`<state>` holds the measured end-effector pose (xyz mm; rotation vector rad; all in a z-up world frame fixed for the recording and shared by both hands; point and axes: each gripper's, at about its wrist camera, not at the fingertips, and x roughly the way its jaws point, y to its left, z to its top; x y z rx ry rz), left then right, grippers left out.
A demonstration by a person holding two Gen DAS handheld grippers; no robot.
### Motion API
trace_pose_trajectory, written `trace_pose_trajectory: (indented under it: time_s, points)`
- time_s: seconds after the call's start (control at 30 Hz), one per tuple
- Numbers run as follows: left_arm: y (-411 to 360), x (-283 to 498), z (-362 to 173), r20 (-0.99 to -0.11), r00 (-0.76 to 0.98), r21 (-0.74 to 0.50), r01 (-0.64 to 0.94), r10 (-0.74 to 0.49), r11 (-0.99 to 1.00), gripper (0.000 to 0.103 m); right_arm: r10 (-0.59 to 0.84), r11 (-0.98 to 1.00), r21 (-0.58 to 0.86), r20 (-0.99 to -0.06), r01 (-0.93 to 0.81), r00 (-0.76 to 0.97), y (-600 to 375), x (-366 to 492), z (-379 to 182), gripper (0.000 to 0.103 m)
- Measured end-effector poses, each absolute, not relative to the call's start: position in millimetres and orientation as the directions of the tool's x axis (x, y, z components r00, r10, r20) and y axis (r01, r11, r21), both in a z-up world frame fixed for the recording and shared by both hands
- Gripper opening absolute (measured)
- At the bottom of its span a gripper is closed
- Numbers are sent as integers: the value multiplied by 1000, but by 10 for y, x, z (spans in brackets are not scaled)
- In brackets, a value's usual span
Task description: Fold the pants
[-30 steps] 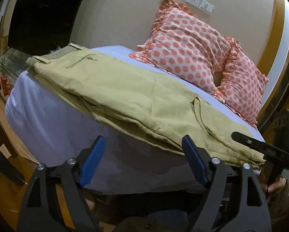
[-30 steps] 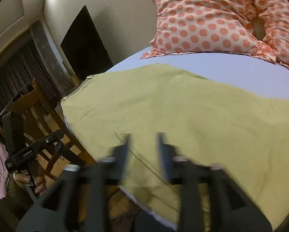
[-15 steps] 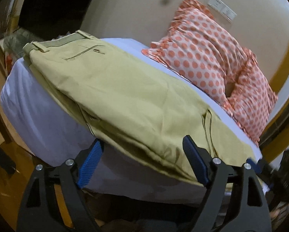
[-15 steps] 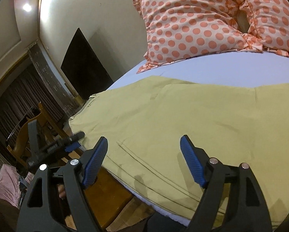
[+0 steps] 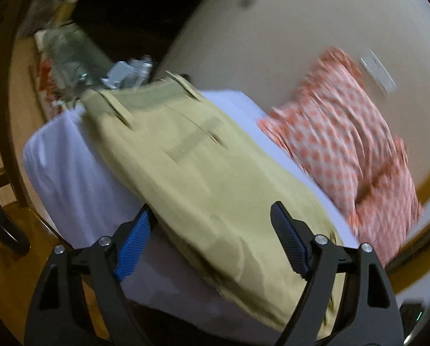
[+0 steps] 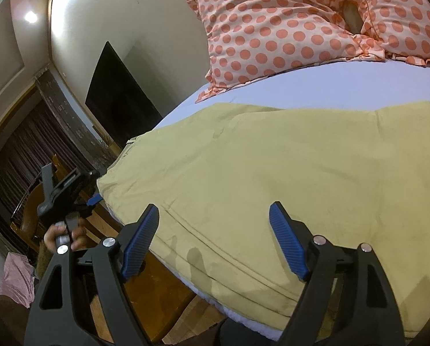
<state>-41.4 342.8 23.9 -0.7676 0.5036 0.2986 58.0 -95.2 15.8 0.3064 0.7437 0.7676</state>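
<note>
White bed sheet (image 6: 315, 92) is carrying folded khaki pants (image 6: 272, 173); polka-dot pillows (image 6: 287, 28) are lying far; both grippers, left gripper (image 5: 212, 239) and right gripper (image 6: 215, 242), are hovering released.

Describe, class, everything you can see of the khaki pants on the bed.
The khaki pants look like plain woven cotton, lying flat and lengthwise on the pale sheet, apparently already folded leg over leg. The waistband with belt loops lies at the far end, a welt pocket below it. Seams run along the near edge. Neither open gripper touches them.

White-sheeted bed (image 6: 315, 92), khaki pants (image 6: 272, 173), polka-dot pillows (image 6: 287, 23)
</note>
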Motion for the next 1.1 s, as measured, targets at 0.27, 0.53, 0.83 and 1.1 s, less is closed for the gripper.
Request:
trace_pose_trajectory:
  time_s: [0.27, 0.53, 0.83, 1.1]
  points:
    - [4017, -249, 114, -574, 818, -669, -500, 45, 550, 11, 728, 685, 521, -472, -509, 497, -1081, 600, 173, 81]
    - [2598, 256, 1399, -507, 853, -273, -293, 121, 916, 7, 646, 739, 525, -376, -422, 664, -1800, 536, 445, 84]
    - [-427, 287, 1081, -574, 732, 86, 500, -368, 862, 9, 415, 754, 644, -316, -128, 853, -3108, 337, 517, 84]
    - [-989, -129, 409, -649, 676, 281, 640, -350, 715, 16, 554, 685, 723, -431, -94, 712, -3098, 700, 225, 81]
